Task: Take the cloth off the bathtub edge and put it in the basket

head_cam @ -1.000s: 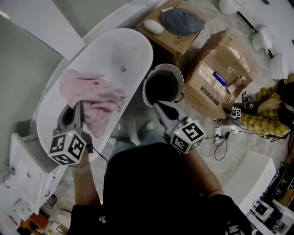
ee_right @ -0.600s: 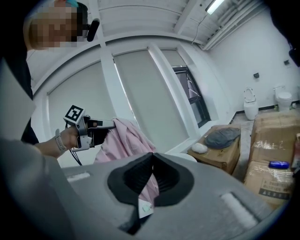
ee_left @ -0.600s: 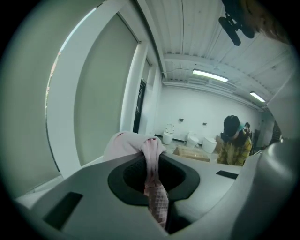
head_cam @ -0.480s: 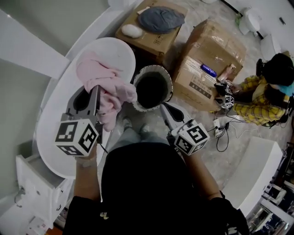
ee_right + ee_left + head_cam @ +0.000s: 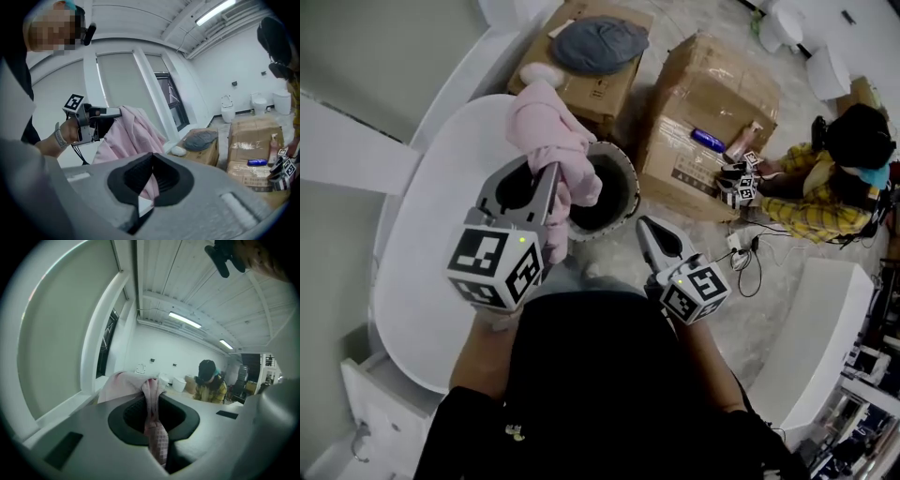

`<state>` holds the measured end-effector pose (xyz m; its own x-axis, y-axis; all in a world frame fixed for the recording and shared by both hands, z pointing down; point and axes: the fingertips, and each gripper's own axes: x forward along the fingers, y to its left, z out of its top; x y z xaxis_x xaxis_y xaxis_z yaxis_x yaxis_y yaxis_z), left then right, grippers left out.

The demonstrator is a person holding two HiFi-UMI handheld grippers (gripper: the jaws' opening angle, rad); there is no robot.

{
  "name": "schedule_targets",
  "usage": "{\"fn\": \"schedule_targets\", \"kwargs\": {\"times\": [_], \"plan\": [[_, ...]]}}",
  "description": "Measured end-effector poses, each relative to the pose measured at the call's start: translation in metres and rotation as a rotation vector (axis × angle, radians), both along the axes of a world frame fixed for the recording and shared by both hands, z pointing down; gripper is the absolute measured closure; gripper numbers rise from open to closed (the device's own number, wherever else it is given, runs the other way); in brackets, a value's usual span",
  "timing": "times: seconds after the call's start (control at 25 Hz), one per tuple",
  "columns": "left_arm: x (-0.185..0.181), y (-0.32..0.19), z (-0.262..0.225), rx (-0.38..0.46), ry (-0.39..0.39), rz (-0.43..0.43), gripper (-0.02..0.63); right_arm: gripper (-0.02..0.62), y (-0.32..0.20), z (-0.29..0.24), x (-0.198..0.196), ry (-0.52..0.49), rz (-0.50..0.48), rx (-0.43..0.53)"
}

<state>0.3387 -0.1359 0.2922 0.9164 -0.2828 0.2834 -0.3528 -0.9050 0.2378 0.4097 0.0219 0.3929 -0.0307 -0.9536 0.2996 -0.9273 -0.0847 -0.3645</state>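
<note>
Pinched in the left tool point(image 5: 552, 178), the cloth point(image 5: 546, 127) has left the bathtub point(image 5: 431, 253) and now hangs at the basket point(image 5: 629, 174) rim, nearly ready to drop; the right tool point(image 5: 647, 228) is pressed together, empty.

basket point(image 5: 617, 187) right of bathtub point(image 5: 431, 262), boxes point(image 5: 708, 103) behind basket

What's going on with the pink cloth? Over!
Left hand-held gripper shut on pink cloth. Cloth dangling at basket rim, not in yet. Right hand-held gripper shut, empty. Nothing blocking basket.
</note>
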Motion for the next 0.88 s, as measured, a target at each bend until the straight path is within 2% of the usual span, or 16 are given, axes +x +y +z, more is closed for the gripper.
{"fn": "schedule_targets", "kwargs": {"times": [0.2,0.44,0.88], "plan": [[0.037,-0.003,0.018,-0.032,-0.008,0.102,0.551,0.598,-0.014,0.004,0.009,0.009,0.038,-0.022],[0.079,-0.002,0.062,-0.086,-0.042,0.179,0.551,0.598,-0.019,0.020,0.021,-0.003,0.073,-0.073],[0.106,0.000,0.204,-0.211,-0.200,0.237,0.551,0.598,-0.034,0.057,0.034,-0.035,0.076,-0.193]]}}
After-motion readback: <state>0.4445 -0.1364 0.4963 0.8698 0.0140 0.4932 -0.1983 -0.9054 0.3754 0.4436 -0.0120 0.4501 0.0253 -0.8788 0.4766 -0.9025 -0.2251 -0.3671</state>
